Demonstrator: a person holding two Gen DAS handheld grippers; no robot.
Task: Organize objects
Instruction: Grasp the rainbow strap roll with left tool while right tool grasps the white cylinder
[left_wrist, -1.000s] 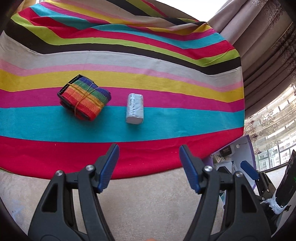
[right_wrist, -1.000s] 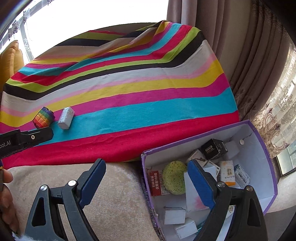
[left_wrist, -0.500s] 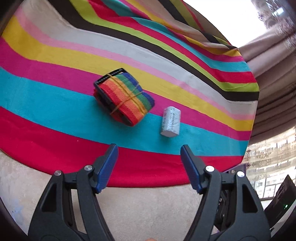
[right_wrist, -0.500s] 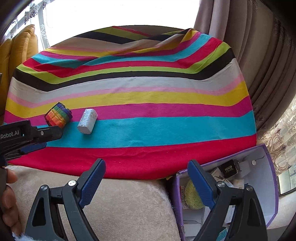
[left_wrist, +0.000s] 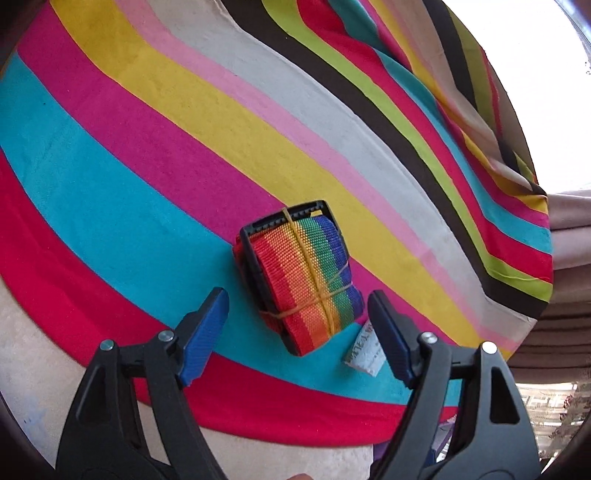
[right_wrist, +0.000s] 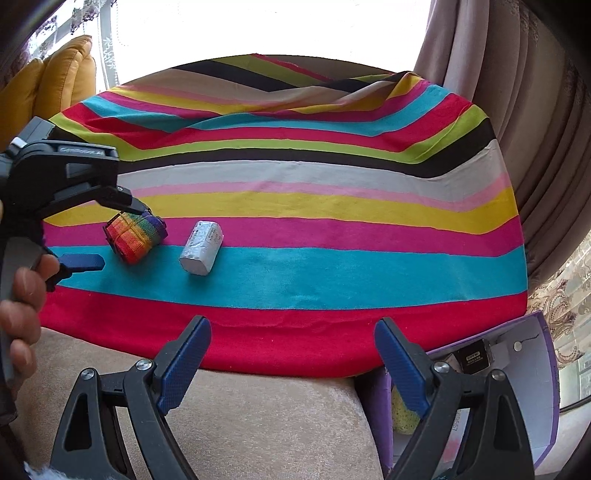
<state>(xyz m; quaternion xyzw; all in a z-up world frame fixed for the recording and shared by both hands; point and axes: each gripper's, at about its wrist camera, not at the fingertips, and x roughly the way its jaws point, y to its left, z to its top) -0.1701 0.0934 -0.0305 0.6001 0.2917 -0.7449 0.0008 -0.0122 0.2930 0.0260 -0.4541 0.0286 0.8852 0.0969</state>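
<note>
Leftmost in the right wrist view, a person's hand (right_wrist: 20, 299) grips the handle of the left gripper (right_wrist: 122, 236), whose black arms reach in over the striped cloth (right_wrist: 332, 266). Its jaws have just been opening and now stand wide; the rolled rainbow strap (left_wrist: 304, 277) lies on the cloth ahead of and between the blue pads (left_wrist: 203, 336), which do not touch it, so nothing is held. The strap is bound with a thin yellow elastic band and has a black plastic buckle at one end; it rests where the turquoise and magenta stripes meet. Just to its right, apart from it, lies a small silvery-white packet (right_wrist: 201, 251) across the same two stripes. Further right, the right gripper (right_wrist: 291, 360) hangs over the cloth's near red edge and the beige cushion (right_wrist: 258, 424), jaws spread wide and empty. At the far right, below the cloth's edge, stands a purple box (right_wrist: 550, 387) holding a black carton, a yellow-green sponge and other small packs.
</note>
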